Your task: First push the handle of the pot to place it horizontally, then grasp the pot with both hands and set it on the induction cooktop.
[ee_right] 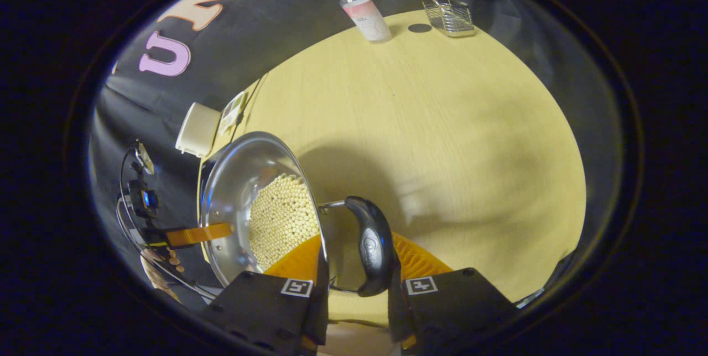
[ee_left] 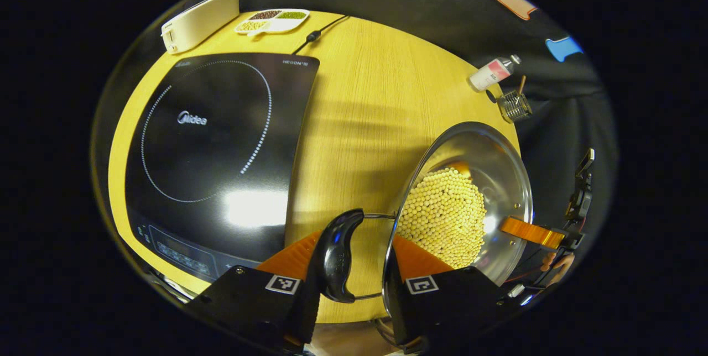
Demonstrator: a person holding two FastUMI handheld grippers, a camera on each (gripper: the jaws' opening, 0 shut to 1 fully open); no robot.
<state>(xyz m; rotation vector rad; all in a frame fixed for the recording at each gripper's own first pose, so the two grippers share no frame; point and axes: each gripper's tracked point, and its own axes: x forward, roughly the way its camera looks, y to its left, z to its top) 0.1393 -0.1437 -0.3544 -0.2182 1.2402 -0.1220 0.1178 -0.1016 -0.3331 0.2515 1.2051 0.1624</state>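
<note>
I had the left gripper (ee_left: 354, 254) at one side of the pot (ee_left: 487, 179), its two fingers straddling the black side handle (ee_left: 338, 256) and the rim. One finger sat outside the handle, the other lay inside the pot wall over the beads. The fingers stood apart; I could not tell if either pressed on the handle or rim.

The right gripper (ee_right: 354, 259) was at the opposite side handle (ee_right: 375, 245), same arrangement: one finger inside the rim, one outside past the handle, spread apart. Contact unclear here too.

In the left gripper view the other gripper's finger (ee_left: 531, 231) reached over the far rim, a hand (ee_left: 558, 261) behind it. In the right gripper view the left one's finger (ee_right: 199, 234) showed across the pot (ee_right: 232, 190) likewise.

The pot held a layer of pale round beads (ee_left: 445, 218). It was beside the induction cooktop (ee_left: 215, 151), not on it, over the wooden table (ee_left: 365, 96). I could not tell if it rested on the table or was lifted.

At the far table edge were a white case (ee_left: 200, 20), a divided dish of grains (ee_left: 272, 20), a bottle (ee_left: 492, 73) and a wire basket (ee_left: 514, 106). A black cable (ee_left: 318, 34) ran off near the dish.
</note>
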